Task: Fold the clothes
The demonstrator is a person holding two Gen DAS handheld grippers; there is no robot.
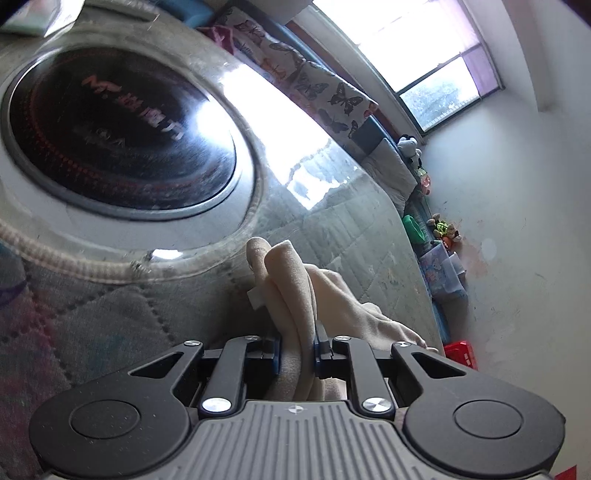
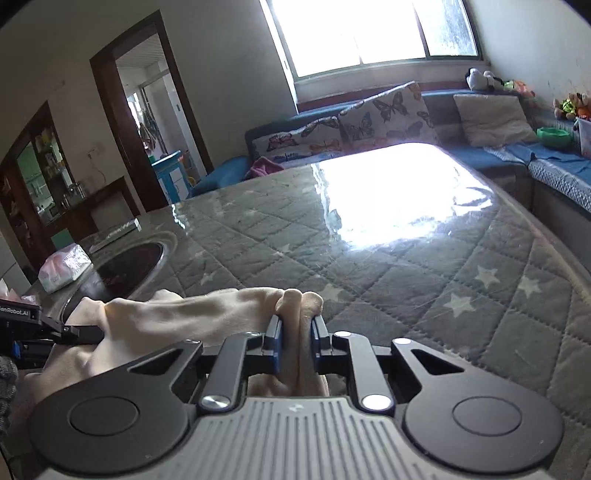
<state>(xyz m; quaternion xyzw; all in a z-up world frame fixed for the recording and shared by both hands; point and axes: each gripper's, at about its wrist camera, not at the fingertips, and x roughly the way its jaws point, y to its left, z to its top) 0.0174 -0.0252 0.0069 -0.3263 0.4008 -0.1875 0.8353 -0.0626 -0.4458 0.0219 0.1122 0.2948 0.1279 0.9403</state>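
Cream fabric, a soft garment (image 2: 229,314), is bunching between both pairs of jaws: the right gripper (image 2: 296,341) is clenching one gathered fold, and the left gripper (image 1: 297,349) is pinching another, its black fingers also showing at the left edge of the right wrist view. The garment is hanging in a stretched band between the two tools, just above the quilted table cover (image 2: 424,295), with more cloth drooping under them.

Each grip looks to be catching several layers rather than a clean edge, so a fold laid from here is likely coming out lumpy or skewed. A thick wad may also be creeping out of the jaws if the hands pull apart too hard, dropping one corner.

Just beyond the left gripper, the dark round inset (image 1: 118,140) in the table is lying close; a trailing hem could be dragging across its rim and snagging. Farther off, the glossy film over the table is glaring under the window (image 2: 369,29), hiding wrinkles where the garment would land.
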